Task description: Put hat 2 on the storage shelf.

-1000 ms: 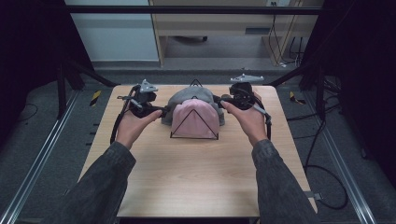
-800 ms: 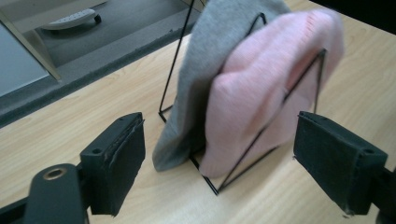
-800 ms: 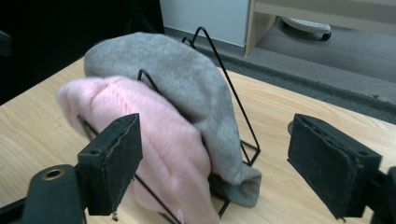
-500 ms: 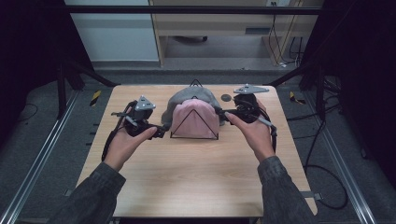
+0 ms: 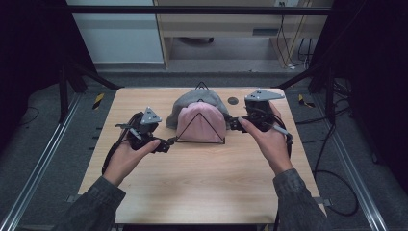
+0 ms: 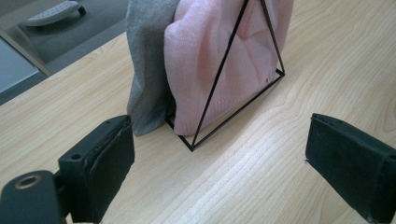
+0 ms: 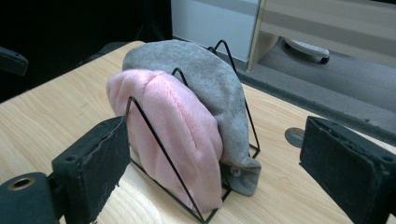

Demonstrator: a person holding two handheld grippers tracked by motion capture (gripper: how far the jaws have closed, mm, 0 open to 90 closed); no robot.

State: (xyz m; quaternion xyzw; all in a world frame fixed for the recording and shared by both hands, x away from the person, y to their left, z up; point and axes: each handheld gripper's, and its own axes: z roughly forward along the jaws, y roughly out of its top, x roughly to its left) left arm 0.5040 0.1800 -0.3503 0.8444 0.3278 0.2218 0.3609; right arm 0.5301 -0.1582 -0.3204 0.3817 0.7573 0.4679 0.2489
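A black wire rack [image 5: 202, 141] stands at the back middle of the wooden table [image 5: 202, 183]. A pink knit hat [image 5: 199, 120] sits upright in its front slot, and a grey hat [image 5: 185, 103] leans behind it. My left gripper [image 5: 166, 143] rests near the rack's front left corner. It is open, its jaws have just been opening, and nothing is between them. My right gripper [image 5: 233, 124] is just right of the rack, also open after widening, and empty. The left gripper view shows the pink hat [image 6: 219, 60], the grey hat [image 6: 147, 60] and the rack [image 6: 233, 114] ahead of the gripper [image 6: 224, 163]. The right gripper view shows the pink hat [image 7: 173, 130] and the grey hat [image 7: 205, 74] beyond the gripper [image 7: 219, 163].
A small dark round disc [image 5: 233, 101] lies on the table behind the right gripper and shows as the disc [image 7: 294, 136] in the right gripper view. Metal rails run along the floor on both sides. Cables trail at the right, and a cabinet stands beyond the table.
Both hands have drawn away from the rack's sides, the left toward the near left and the right outward. Both pairs of jaws have widened. The hats stay in the rack.
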